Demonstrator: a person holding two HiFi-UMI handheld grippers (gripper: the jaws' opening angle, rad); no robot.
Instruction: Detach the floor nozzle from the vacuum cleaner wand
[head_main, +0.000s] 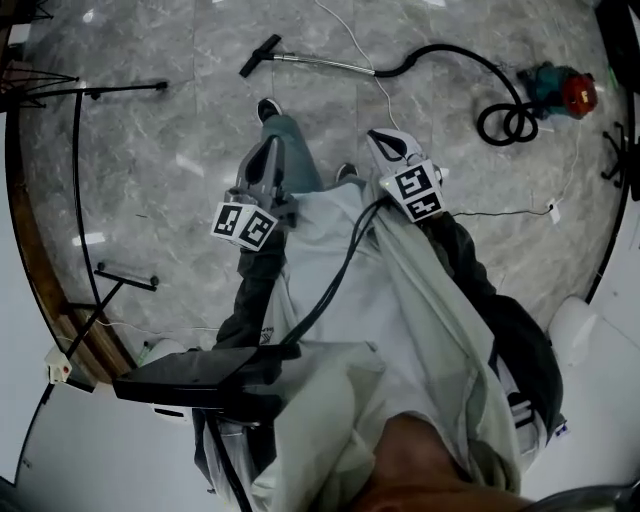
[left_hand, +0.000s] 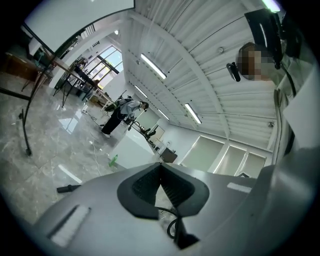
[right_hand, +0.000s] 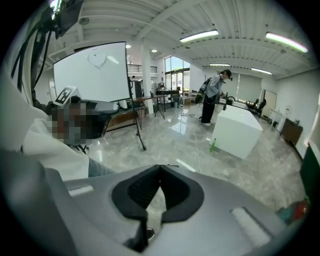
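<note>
Grey left gripper (left_hand: 161, 166) mine, pressed together, empty. Right gripper (right_hand: 159, 169) likewise, pinching nothing. Both well apart from floor nozzle (head_main: 259, 56), lying on marble floor (head_main: 150, 150) toward far edge, joined to wand (head_main: 322, 64).

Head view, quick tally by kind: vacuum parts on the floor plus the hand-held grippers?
Floor nozzle: 1
Wand: 1
Hose: 1
Canister: 1
Hand-held grippers: 2 (left hand-held gripper, right hand-held gripper; both shut, empty)
Total: 6
</note>
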